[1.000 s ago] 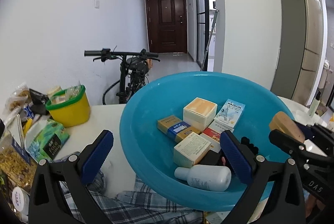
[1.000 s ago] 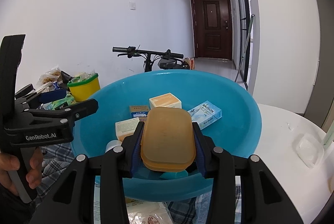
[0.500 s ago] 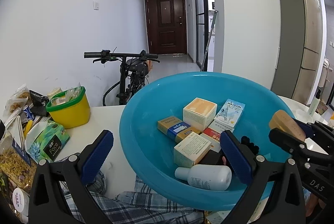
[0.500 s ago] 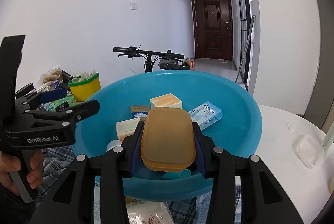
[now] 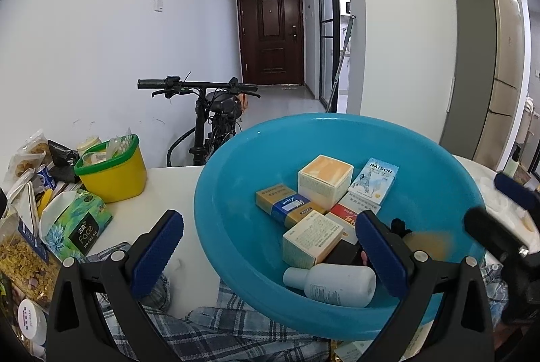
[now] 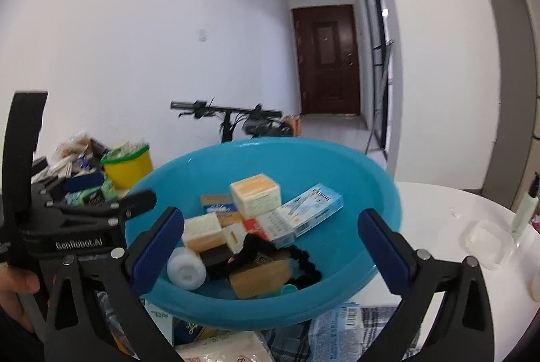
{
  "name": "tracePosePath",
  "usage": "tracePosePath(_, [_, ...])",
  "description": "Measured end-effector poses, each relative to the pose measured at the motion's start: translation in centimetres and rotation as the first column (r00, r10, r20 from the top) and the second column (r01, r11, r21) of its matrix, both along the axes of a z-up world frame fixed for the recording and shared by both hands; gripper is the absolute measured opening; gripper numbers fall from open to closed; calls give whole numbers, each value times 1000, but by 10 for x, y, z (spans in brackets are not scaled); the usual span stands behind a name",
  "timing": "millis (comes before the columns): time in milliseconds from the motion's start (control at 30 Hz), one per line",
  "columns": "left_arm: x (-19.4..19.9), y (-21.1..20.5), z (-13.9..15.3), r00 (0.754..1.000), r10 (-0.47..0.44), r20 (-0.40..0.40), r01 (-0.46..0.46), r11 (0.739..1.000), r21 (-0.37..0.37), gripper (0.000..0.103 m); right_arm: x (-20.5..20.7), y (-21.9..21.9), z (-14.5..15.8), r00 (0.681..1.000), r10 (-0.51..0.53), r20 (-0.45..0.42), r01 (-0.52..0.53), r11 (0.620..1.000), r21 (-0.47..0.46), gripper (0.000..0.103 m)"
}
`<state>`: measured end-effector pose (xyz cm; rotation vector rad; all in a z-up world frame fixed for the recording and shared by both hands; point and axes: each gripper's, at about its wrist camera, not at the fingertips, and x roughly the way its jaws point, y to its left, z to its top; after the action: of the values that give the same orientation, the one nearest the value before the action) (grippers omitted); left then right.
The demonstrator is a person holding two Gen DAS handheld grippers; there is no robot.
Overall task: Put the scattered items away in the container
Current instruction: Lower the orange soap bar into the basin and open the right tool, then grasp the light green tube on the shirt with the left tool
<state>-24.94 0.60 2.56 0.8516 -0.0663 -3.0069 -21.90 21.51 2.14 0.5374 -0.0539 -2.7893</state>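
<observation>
A big blue basin [image 5: 236, 193] [image 6: 371, 186] holds several small boxes, a white bottle [image 5: 330, 284] [image 6: 185, 269] and a black hair tie [image 6: 303, 260]. The orange soap case [image 6: 260, 276] lies in the basin near its front, blurred in the left wrist view [image 5: 428, 242]. My right gripper [image 6: 270, 247] is open and empty just above the basin's near rim. My left gripper [image 5: 270, 254] is open and empty, its right finger over the basin, its left finger outside it.
A yellow tub with a green rim [image 5: 113, 169] [image 6: 130, 164], a tissue pack [image 5: 79, 227] and snack bags [image 5: 20, 247] crowd the left of the white table. A checked cloth [image 5: 209, 335] lies under the basin. A clear plastic box [image 6: 486, 242] sits at right. A bicycle [image 5: 212, 112] stands behind.
My right gripper has opened and let go of the orange soap case, which has dropped into the basin. The left gripper has hardly moved.
</observation>
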Motion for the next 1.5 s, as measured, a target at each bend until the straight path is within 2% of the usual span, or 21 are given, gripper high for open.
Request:
tracePosePath(233, [1, 3, -1, 1000, 3, -5, -3, 1000, -10, 103, -3, -1, 1, 1000, -5, 3, 5, 1000, 0, 103])
tracePosePath(400, [-1, 0, -4, 1000, 5, 8, -5, 1000, -1, 103, -4, -6, -4, 1000, -11, 16, 11, 999, 41, 103])
tracePosePath(600, [-3, 3, -7, 1000, 5, 11, -5, 999, -37, 103, -7, -1, -6, 999, -9, 41, 8, 1000, 23, 103])
tracePosePath(933, [-2, 7, -6, 1000, -13, 21, 14, 999, -48, 103, -6, 2, -5, 999, -34, 36, 33, 999, 23, 103])
tracePosePath(1167, [27, 14, 2, 998, -46, 30, 47, 998, -41, 103, -5, 10, -3, 998, -60, 29, 60, 998, -6, 103])
tracePosePath(1333, [52, 25, -7, 995, -79, 62, 85, 991, -101, 103, 0, 15, 0, 997, -74, -6, 74, 997, -30, 103])
tracePosePath(1400, [68, 32, -11, 991, -116, 66, 125, 981, -152, 103, -1, 16, 2, 997, -73, -5, 73, 997, -36, 103])
tracePosePath(1500, [94, 40, -15, 987, -156, 23, 157, 956, -247, 103, 1, 16, 2, 997, -79, -19, 78, 996, -41, 103])
